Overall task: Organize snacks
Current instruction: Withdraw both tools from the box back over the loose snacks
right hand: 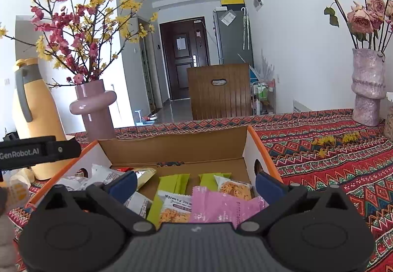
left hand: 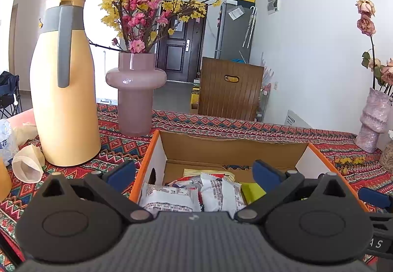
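An open cardboard box with orange edges [left hand: 145, 161] [right hand: 248, 144] sits on the patterned tablecloth and holds snack packets. In the left wrist view, white packets with red print [left hand: 172, 198] lie at the box's left end below my left gripper [left hand: 194, 173], whose blue pads stand wide apart with nothing between them. In the right wrist view, a pink packet [right hand: 216, 205], green packets [right hand: 174, 183] and orange-print packets [right hand: 235, 188] lie at the right end below my right gripper [right hand: 195, 183], also open and empty. The left gripper's black body [right hand: 39, 151] shows at the left edge.
A tall yellow thermos jug [left hand: 63, 90] and a pink vase of blossom branches [left hand: 135, 90] stand left of the box. A second pink vase with dried roses [right hand: 368, 87] stands at the far right. Paper cups [left hand: 27, 163] lie by the jug. A wooden chair back [left hand: 231, 87] rises behind the table.
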